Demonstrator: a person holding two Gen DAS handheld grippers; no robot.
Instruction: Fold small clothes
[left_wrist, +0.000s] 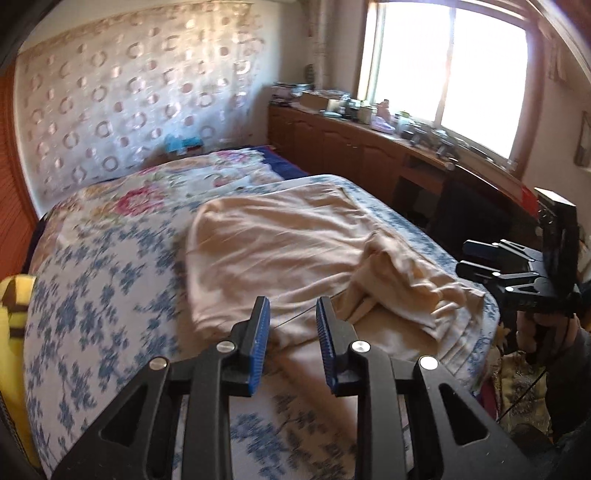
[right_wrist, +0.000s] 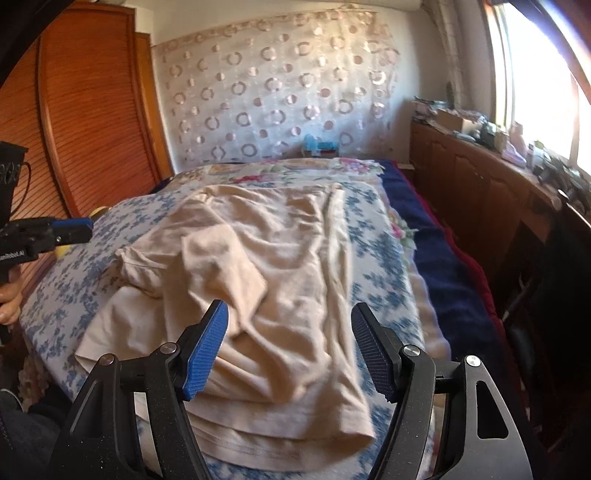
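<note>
A beige shirt (left_wrist: 280, 240) lies spread and rumpled on the bed, its near part bunched; it also shows in the right wrist view (right_wrist: 280, 266). My left gripper (left_wrist: 291, 308) is open and empty, just above the shirt's near left edge. It also shows at the left edge of the right wrist view (right_wrist: 86, 227). My right gripper (right_wrist: 290, 314) is open and empty, hovering over the shirt's near hem. It shows in the left wrist view (left_wrist: 465, 258) to the right of the bed, apart from the cloth.
The bed has a blue-flowered cover (left_wrist: 96, 295) and a dark blue blanket (right_wrist: 436, 236) on its right side. A wooden cabinet with clutter (left_wrist: 354, 140) stands under the window. A wooden wardrobe (right_wrist: 92, 110) stands left. A yellow item (left_wrist: 11, 317) lies at the bed's left edge.
</note>
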